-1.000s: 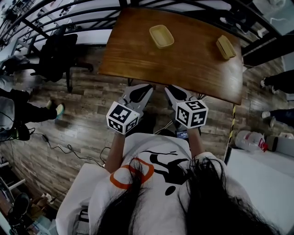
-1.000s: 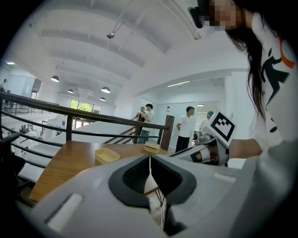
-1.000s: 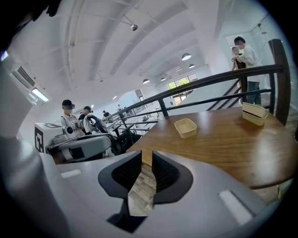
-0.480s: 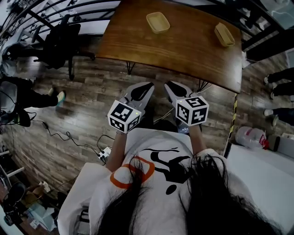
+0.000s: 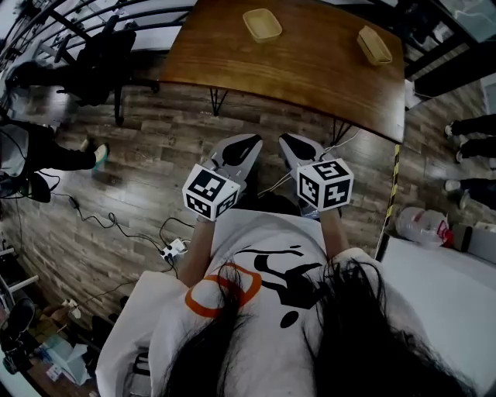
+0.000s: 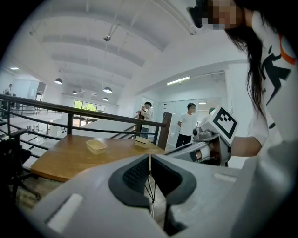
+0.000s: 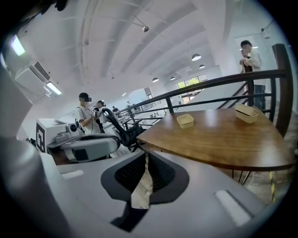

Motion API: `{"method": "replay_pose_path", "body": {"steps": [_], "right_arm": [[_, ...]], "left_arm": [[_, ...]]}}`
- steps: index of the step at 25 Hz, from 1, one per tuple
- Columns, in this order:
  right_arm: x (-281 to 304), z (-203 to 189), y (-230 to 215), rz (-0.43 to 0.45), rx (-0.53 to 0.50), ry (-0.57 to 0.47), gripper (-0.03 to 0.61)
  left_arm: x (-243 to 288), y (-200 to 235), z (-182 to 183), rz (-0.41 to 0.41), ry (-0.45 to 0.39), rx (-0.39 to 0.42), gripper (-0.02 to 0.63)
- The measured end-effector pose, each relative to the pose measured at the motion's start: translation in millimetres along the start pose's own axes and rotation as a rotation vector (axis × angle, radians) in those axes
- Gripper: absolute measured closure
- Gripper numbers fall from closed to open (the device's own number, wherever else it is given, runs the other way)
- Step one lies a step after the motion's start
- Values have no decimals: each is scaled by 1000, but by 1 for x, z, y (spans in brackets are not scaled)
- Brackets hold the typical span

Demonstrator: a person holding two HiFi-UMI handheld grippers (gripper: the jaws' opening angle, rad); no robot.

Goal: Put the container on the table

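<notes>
Wooden counter [image 5: 310, 74] bearing two shallow tan trays: a rectangular container [image 5: 262, 24] is set near the far edge, left of centre, and a second container [image 5: 374, 45] lies by the far right corner. The left hand-held gripper [image 5: 242, 145] and right hand-held gripper [image 5: 292, 144] are held side by side above the plank floor [image 5: 155, 155], short of the counter's near edge. The jaws of each are pressed together, with nothing gripped.

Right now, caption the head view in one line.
Shut and empty, left claw and right claw face a wooden table holding two containers.
</notes>
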State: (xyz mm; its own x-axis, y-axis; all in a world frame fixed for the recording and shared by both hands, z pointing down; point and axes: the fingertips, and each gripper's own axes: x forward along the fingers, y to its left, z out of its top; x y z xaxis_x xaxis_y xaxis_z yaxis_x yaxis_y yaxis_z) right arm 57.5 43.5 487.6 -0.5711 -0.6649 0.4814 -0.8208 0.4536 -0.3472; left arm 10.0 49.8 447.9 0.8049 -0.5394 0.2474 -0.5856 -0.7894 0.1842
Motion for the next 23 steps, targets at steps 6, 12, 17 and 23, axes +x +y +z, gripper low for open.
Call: {"method": "replay_pose_path", "body": {"steps": [6, 12, 17, 23], "right_arm": [[-7, -2, 1, -5, -8, -5, 546], [-8, 3, -1, -9, -13, -8, 549], [-6, 4, -4, -13, -14, -11, 552], [-2, 6, -7, -20, -19, -16, 554]], "left_arm": [[-1, -8, -1, -6, -1, 9, 612], [2, -8, 5, -11, -5, 17, 612], [3, -5, 5, -8, -6, 21, 613], [0, 1, 7, 2, -14, 31, 612]]}}
